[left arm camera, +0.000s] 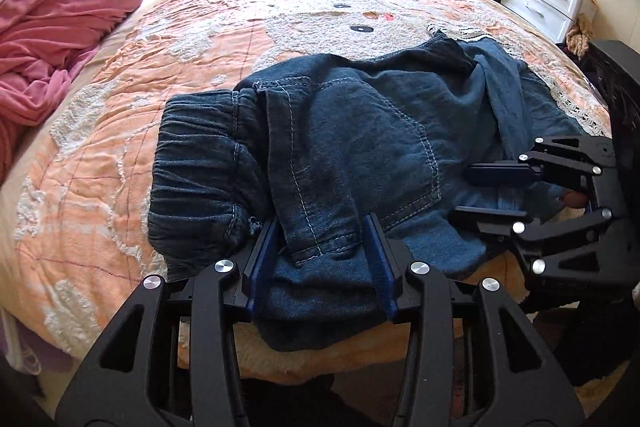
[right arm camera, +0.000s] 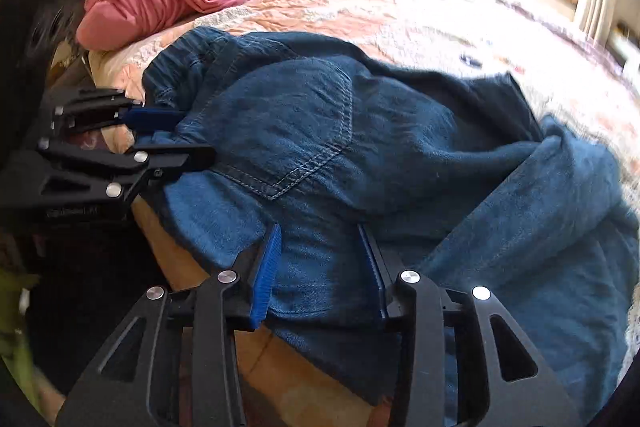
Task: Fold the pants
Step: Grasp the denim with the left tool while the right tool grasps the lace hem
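Both hand-held grippers, left [left arm camera: 326, 247] and right [right arm camera: 320, 259], tilted downward, jaws parted.
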